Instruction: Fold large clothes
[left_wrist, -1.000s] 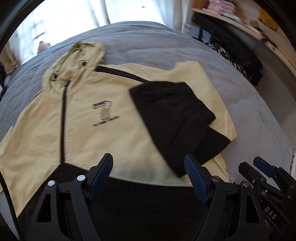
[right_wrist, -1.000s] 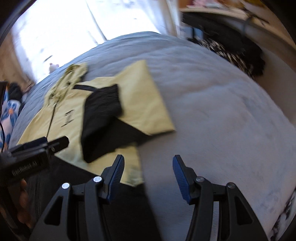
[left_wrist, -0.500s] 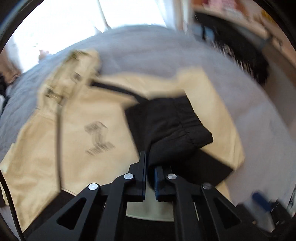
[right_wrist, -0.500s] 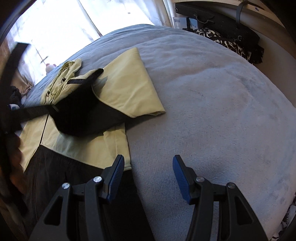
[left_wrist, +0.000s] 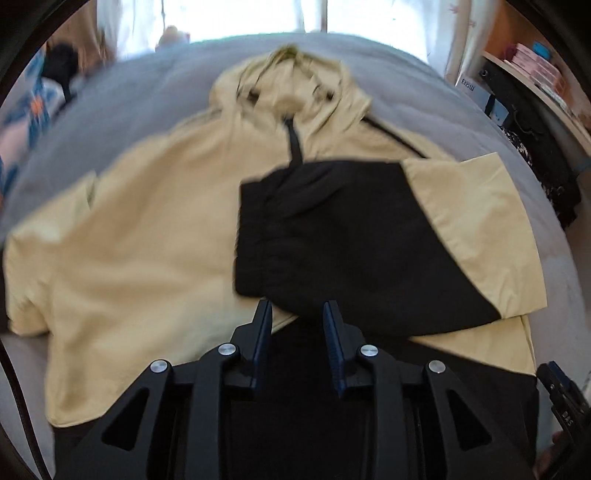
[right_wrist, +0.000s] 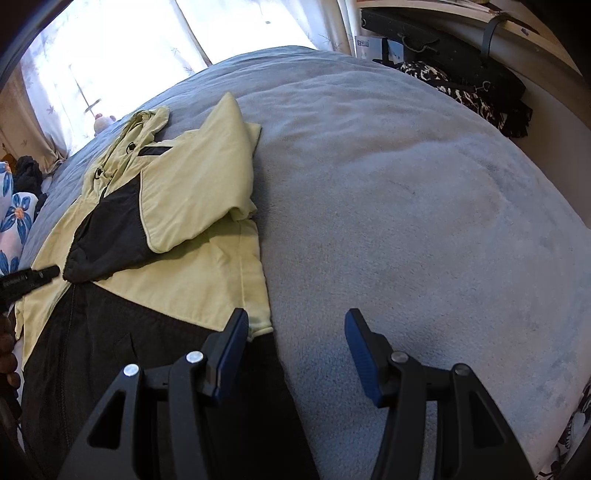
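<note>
We see the pale yellow and black jacket (left_wrist: 147, 236) lying flat on the grey bed (right_wrist: 406, 184), hood (left_wrist: 291, 85) toward the window, its black-cuffed sleeve (left_wrist: 351, 236) folded across the chest. The left tool (left_wrist: 297, 321) hovers at that sleeve's near edge; its jaws have just been opening, stand slightly apart, and no cloth sits between the pads. The right tool (right_wrist: 295, 332) has its jaws set well apart with nothing between them, poised over the jacket's right-hand side edge, where the yellow panel meets the black hem. Beyond that edge we find a broad stretch of bare blanket running to the bed's far side. On the other side, the unfolded sleeve reaches close to the bed's edge, near a flowered cloth (right_wrist: 14, 218).
</note>
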